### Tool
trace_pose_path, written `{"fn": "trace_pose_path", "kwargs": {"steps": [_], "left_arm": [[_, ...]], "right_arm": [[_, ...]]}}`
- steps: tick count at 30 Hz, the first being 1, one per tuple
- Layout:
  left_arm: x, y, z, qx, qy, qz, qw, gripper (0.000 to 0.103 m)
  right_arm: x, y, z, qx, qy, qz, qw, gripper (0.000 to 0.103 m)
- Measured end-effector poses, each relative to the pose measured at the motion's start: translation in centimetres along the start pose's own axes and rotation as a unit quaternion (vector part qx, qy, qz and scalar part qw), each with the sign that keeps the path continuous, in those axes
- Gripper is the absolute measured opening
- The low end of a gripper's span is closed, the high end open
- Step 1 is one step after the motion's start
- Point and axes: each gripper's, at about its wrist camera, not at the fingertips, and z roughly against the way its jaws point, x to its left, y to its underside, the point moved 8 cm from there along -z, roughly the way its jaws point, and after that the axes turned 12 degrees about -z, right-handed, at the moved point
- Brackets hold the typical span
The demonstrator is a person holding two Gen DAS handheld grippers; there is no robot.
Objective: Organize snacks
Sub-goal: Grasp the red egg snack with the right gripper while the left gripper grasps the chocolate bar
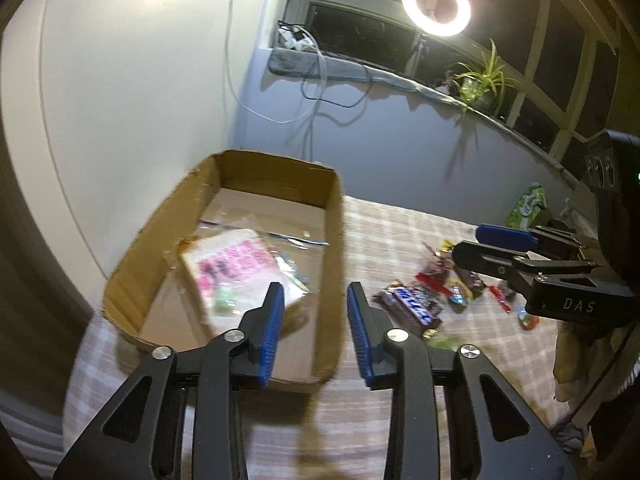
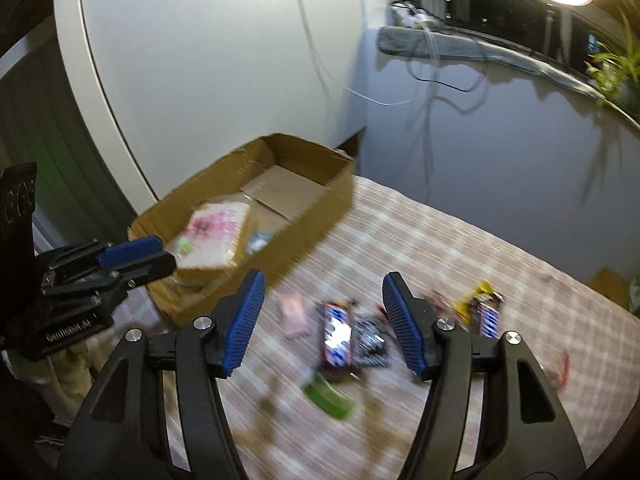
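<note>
An open cardboard box [image 1: 335, 216] sits on the checked cloth at the left; it also shows in the right wrist view [image 2: 320, 204]. A cream bag with pink print [image 1: 236, 276] lies inside it, also seen in the right wrist view [image 2: 216, 236]. My left gripper [image 1: 315, 332] is open and empty, above the box's near right wall. Loose snacks lie on the cloth: dark bars with blue-white lettering [image 1: 414, 306] [image 2: 338, 336], a green pack [image 2: 328, 398], a pink packet [image 2: 294, 314], a yellow wrapper [image 2: 474, 298]. My right gripper [image 2: 322, 322] is open and empty above the bars.
The checked cloth [image 2: 420, 236] covers the surface. A white wall stands behind the box. A window ledge holds a grey cloth [image 1: 320, 66], cables and a potted plant [image 1: 482, 80]. A ring light [image 1: 436, 3] shines above. A green bag [image 1: 528, 204] lies far right.
</note>
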Motion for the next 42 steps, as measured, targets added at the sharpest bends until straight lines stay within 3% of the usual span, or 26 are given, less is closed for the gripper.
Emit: {"fn": "trace_pose_path", "kwargs": {"steps": [11,19,24,34,42], "left_arm": [[-5.8,0.5,-1.9,0.019,0.044,-0.022,0.9986,0.043],[-8.4,1.6,-4.7,0.052,0.066,-0.02,0.9962,0.043],[-9.6,2.2,-6.2,0.069,0.072,-0.02,0.9948,0.043],[-10.1,2.3,-9.1,0.097,0.065,-0.011,0.9931,0.043],[-9.8,2.0,-11.3,0.113,0.035,-0.013,0.9929,0.046]], "right_arm": [[-11.2,4.9,5.4,-0.003,0.069,-0.07,0.995,0.064],[-17.8,10.6,7.2,0.025,0.108,-0.125,0.986,0.064],[-19.6,12.6,6.6,0.044,0.115,-0.135,0.983,0.064],[-21.7,12.5,4.4,0.052,0.118,-0.135,0.982,0.057],[-21.3,12.2,3.2,0.055,0.118,-0.118,0.984,0.052]]}}
